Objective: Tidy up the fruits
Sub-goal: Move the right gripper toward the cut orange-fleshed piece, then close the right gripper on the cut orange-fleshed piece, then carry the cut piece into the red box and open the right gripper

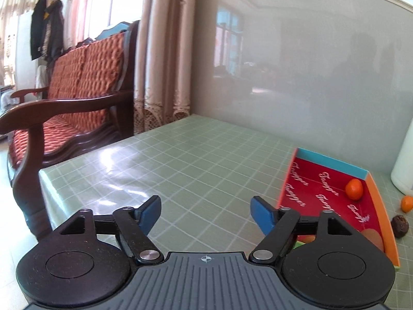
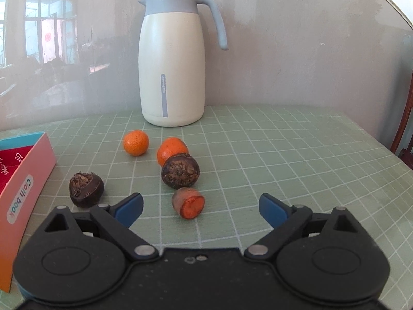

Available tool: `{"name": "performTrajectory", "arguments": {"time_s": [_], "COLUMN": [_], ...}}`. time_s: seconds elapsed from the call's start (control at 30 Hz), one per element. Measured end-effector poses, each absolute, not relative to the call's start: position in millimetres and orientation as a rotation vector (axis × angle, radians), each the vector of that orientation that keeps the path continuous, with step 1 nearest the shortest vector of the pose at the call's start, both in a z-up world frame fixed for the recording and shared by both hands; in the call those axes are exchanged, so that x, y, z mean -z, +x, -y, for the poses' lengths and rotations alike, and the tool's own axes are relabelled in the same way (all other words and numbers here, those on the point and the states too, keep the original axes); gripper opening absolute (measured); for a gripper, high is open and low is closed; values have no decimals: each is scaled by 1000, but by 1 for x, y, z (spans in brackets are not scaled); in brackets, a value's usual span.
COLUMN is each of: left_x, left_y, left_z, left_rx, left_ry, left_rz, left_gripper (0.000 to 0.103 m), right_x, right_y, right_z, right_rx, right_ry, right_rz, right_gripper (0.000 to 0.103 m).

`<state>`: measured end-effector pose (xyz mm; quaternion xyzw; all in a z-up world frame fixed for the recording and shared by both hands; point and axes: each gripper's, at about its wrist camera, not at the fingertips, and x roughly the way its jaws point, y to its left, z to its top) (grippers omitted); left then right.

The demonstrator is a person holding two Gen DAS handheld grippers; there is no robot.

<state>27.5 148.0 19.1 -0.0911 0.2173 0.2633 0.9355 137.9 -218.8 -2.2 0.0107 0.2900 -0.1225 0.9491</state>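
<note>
The right tongs (image 2: 200, 208) are gaping, empty, over the stubby orange carrot chunk (image 2: 188, 202) lying on the green checked bench (image 2: 284, 155). Closing off-centre risks rolling it into the dark brown water chestnut (image 2: 180, 170) behind. The left tongs (image 1: 205, 210) are hanging apart, empty, beside the red-lined cardboard tray (image 1: 322, 193).

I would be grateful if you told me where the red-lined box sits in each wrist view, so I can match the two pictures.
Left wrist view: the box lies at the right, beyond the left gripper's right finger, with an orange inside.
Right wrist view: only its corner shows at the left edge, lettered "Cloth book".
Shared landmark: the white jug, a sliver at the right edge, whole at centre.
</note>
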Motion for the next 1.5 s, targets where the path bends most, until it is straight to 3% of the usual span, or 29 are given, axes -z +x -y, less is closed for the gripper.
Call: {"name": "performTrajectory", "arguments": {"time_s": [0.33, 0.4, 0.43, 0.53, 1.5], "left_x": [-13, -11, -11, -10, -10], "left_y": [18, 17, 16, 13, 0], "left_z": [-178, -182, -184, -187, -199], "left_rx": [-653, -659, -661, -666, -728], "left_ry": [-254, -266, -268, -266, -269], "left_rz": [-436, -441, -443, -441, -427], "left_gripper": [87, 87, 87, 87, 87], "right_x": [17, 19, 21, 21, -36], "right_y": [162, 165, 167, 167, 126], "right_z": [212, 208, 207, 202, 101], "right_rx": [275, 260, 252, 240, -299], "right_ry": [-10, -22, -26, -34, 3], "right_rz": [-662, -675, -687, -683, -503], "right_gripper": [75, 58, 42, 32, 32]}}
